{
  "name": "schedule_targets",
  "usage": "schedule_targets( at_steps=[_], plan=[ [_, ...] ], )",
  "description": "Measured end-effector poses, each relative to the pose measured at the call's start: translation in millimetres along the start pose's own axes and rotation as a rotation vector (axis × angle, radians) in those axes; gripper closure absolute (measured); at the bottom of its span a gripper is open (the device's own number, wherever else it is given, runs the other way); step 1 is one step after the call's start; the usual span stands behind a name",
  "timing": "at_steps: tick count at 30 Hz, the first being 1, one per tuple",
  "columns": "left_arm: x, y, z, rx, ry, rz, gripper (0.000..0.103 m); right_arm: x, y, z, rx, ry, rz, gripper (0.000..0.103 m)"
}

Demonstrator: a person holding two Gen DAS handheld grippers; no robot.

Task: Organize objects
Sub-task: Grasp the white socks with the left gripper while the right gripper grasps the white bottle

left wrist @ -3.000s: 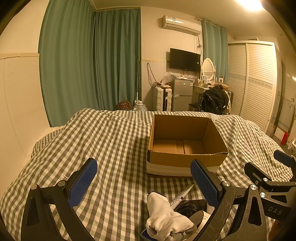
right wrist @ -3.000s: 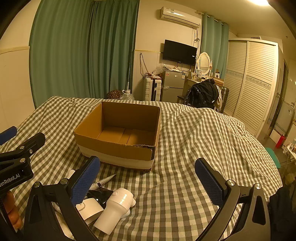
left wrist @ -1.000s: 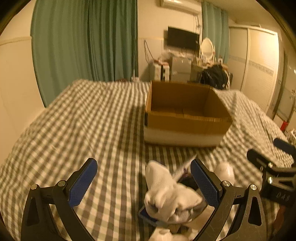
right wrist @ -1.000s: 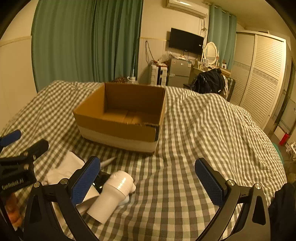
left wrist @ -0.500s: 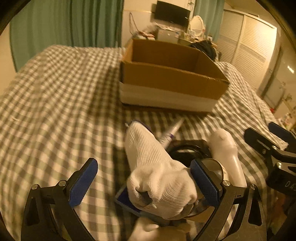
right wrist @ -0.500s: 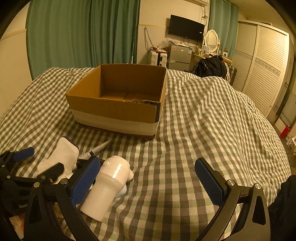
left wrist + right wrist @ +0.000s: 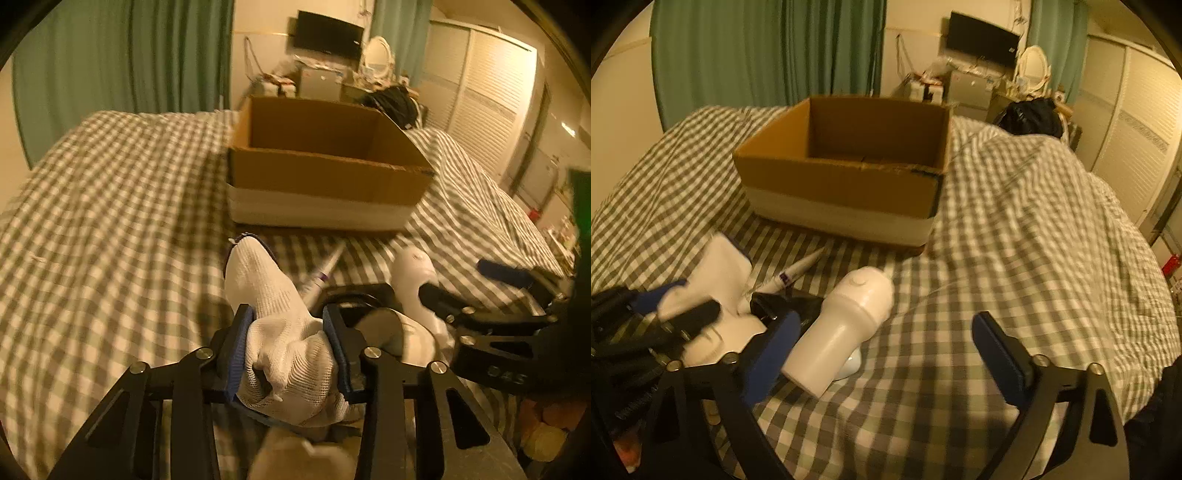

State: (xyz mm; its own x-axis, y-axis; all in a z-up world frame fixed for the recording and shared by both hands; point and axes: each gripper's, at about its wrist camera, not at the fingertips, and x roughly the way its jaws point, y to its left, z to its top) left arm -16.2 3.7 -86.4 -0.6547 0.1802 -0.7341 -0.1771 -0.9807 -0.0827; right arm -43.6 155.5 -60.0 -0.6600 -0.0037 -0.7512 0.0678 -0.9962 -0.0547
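A white knitted glove [image 7: 273,295] lies on the checked bedspread [image 7: 110,206] in a small pile. My left gripper [image 7: 287,345] is closing, and its blue pads press the glove's bunched end from both sides. The left gripper [image 7: 676,299] and the glove [image 7: 720,273] also show in the right wrist view. A white hair dryer [image 7: 842,332] lies beside the glove. My right gripper [image 7: 884,354] is low over it with jaws wide and closing; its left finger sits against the dryer, the right finger stays apart. An open cardboard box [image 7: 842,184] stands behind the pile.
A thin white tube [image 7: 325,269] and a black object [image 7: 354,295] lie in the pile between glove and dryer. The right gripper [image 7: 461,280] reaches in from the right beside the dryer [image 7: 410,273]. The box [image 7: 325,177] looks empty. Bedspread extends left and right.
Both grippers sank toward the pile and tilted down. The left jaws went from wide open to closed on the glove. The right jaws narrowed slightly around the dryer.
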Motion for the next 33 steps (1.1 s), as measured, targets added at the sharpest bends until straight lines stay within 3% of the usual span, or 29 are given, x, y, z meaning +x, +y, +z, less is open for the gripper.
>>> schedule_targets(
  at_steps=[4,10,15,18,24,33],
  plan=[
    [-3.6,10.2,4.1,-0.032,-0.014,0.011,0.067,26.0,-0.4,6.2,0.029,0.075,0.059,0.027],
    [0.3,9.9,3.8,-0.028,-0.006,0.019,0.067,59.2,-10.5,13.6,0.126,0.161,0.13,0.029],
    [3.1,15.4,4.3,-0.057,0.007,0.007,0.067,72.7,-6.9,15.3,0.139,0.2,0.198,0.043],
    [3.5,15.8,3.0,-0.061,0.009,0.003,0.067,78.6,-8.6,15.7,0.166,0.222,0.267,0.057],
    [1.2,11.1,2.2,-0.047,0.012,0.007,0.067,60.5,-3.5,13.4,0.134,0.165,0.254,0.058],
    [-21.7,0.0,2.1,-0.032,0.002,0.001,0.071,0.1,1.9,18.5,0.033,-0.001,0.162,0.058]
  ],
)
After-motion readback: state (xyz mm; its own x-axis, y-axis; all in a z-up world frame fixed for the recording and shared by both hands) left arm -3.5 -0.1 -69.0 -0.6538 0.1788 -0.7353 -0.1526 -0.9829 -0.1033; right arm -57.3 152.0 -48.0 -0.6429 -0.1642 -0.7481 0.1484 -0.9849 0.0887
